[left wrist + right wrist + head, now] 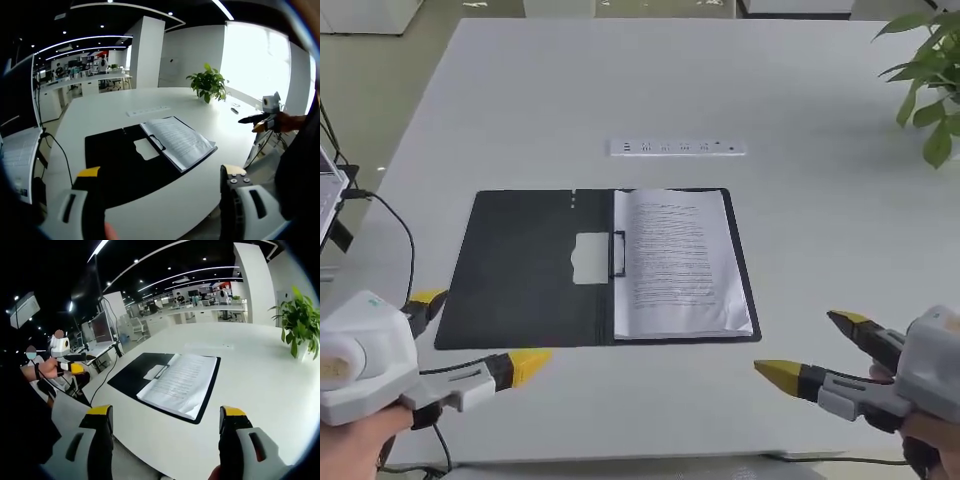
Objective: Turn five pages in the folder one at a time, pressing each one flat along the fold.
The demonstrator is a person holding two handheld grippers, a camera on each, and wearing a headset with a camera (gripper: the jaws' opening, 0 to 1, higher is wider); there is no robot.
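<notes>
Your folder [520,270] lies open on the table [820,220] straight ahead of you. Its black left cover is bare, and the pages [680,265] lie flat on the right half, with a clip [617,253] at the fold. Your left gripper [485,330] hovers off the folder's near left corner, jaws wide apart and empty. Your right gripper [808,345] hangs near the right corner, jaws also spread, holding nothing. A power strip [677,148] lies beyond the folder, and a plant [930,90] stands far right.
</notes>
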